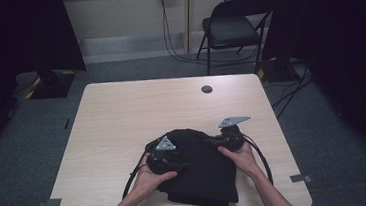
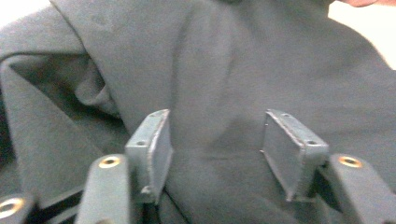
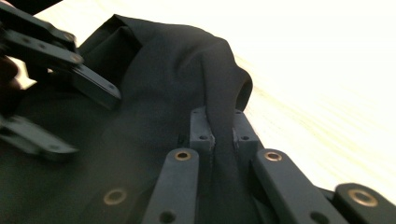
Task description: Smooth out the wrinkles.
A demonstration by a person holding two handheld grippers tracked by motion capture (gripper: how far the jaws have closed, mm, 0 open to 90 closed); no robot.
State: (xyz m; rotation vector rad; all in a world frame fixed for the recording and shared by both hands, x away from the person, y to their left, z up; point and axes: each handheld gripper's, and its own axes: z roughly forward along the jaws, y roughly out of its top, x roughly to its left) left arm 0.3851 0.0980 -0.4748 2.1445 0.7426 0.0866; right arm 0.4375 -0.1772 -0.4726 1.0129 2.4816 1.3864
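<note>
Two grippers work on a black garment (image 1: pixel 202 169) that lies crumpled on the near half of the light wooden table (image 1: pixel 122 118), close to its front edge. In the high view the left gripper (image 1: pixel 176 165) sits on the garment's left part and the right gripper (image 1: pixel 213 143) on its upper right part, each held by one of the person's hands, with forearms coming in from the bottom edge.

In the right gripper view the right gripper (image 3: pixel 223 130) has its jaws pressed together on a raised fold of the black garment (image 3: pixel 154 93); the cloth stands up between the pads and curls over just beyond them. The bare table (image 3: pixel 327 93) shows bright to the right of that fold. The left gripper (image 3: pixel 70 112) appears at the left of this view, with its jaws spread over the cloth.

In the left gripper view the left gripper (image 2: pixel 215 140) has its jaws spread well apart, with the pads clear of the fabric. The garment (image 2: pixel 224 70) lies wrinkled beneath and beyond them, with a deeper fold at the left.
</note>
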